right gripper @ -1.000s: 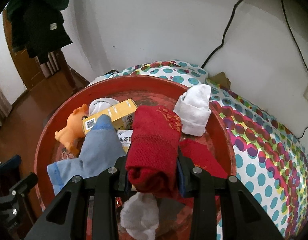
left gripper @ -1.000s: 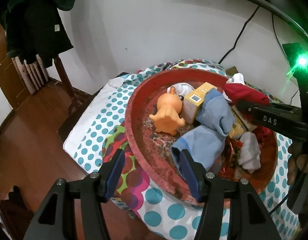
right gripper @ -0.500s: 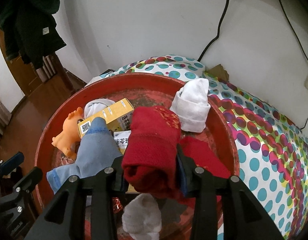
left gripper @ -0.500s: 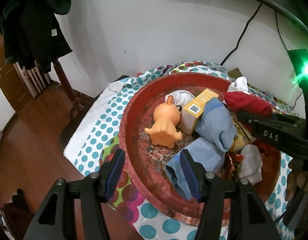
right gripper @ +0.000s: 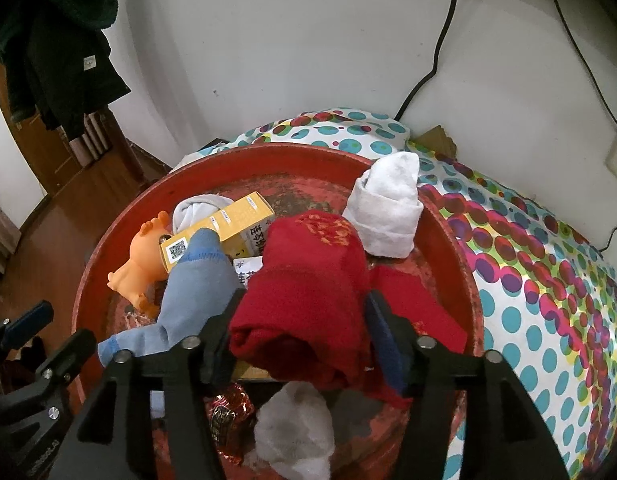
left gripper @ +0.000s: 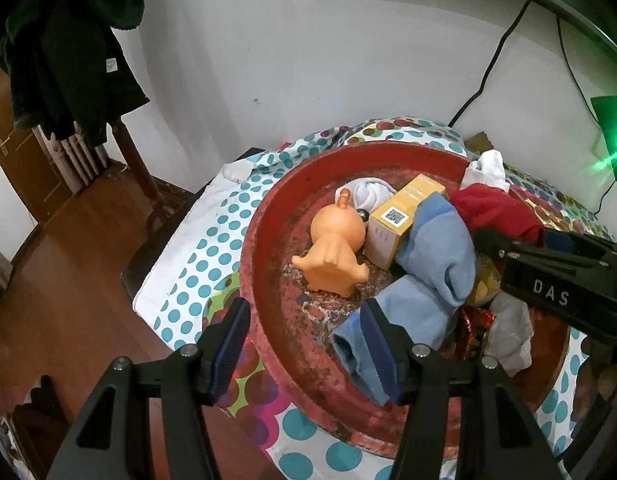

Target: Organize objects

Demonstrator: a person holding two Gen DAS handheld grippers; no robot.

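Right gripper (right gripper: 304,332) opening, red sock (right gripper: 308,296) between (blue sock (right gripper: 196,280) beside)

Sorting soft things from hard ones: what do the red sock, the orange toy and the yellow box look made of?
Red sock: knitted fabric, matte with a fuzzy ribbed texture. Orange toy: probably soft rubber or vinyl, with a smooth moulded skin and slight sheen. Yellow box: printed cardboard, with crisp folded edges and a code label.
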